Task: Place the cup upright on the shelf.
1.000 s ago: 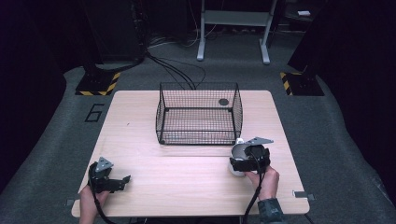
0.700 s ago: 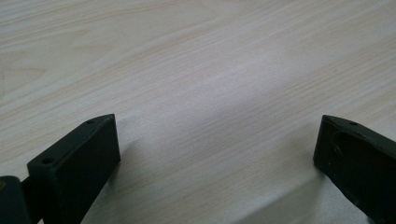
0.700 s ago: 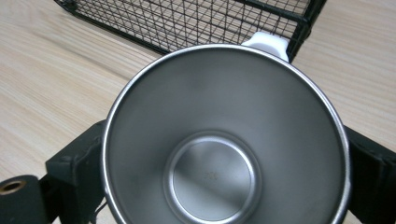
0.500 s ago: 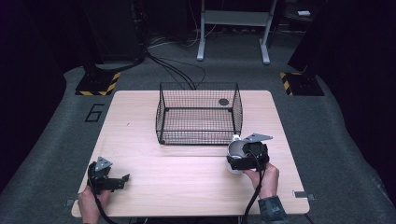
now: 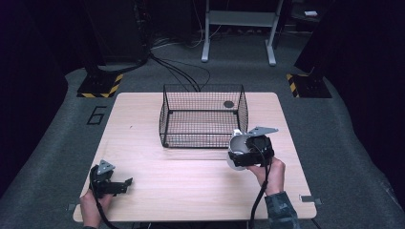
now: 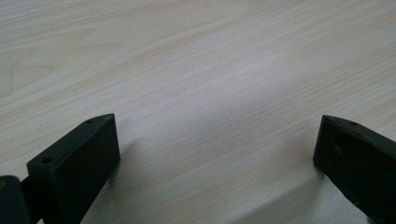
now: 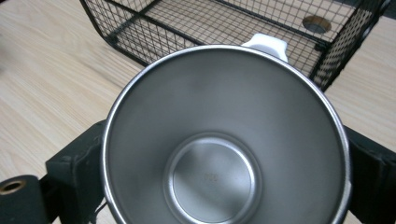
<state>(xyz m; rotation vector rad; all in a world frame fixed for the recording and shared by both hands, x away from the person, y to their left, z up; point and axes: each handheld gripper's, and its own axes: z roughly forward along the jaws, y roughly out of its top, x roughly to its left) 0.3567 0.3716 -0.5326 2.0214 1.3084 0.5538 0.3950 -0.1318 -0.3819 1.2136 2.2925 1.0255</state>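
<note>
**Steel cup held at the basket's corner**

At the table's (image 5: 200, 171) near left corner, the left gripper (image 5: 125, 182) rests low over bare wood, gripped by the person's left hand (image 5: 90, 207). In the left gripper view its black jaws stand wide apart, with nothing between them but pale woodgrain. At mid-table sits a black wire basket (image 5: 204, 116), open at the top, with a small dark disc (image 5: 229, 104) lying on its floor near the far right corner. Just off the basket's near right corner, the right gripper (image 5: 241, 151) clamps a steel cup (image 5: 237, 149) from both sides. In the right gripper view the cup (image 7: 224, 140) faces the camera mouth-first, empty, its white handle (image 7: 265, 44) pointing toward the basket (image 7: 154, 23). The right hand (image 5: 270, 171) holds the gripper from behind, and its cable trails back off the near edge.
</note>
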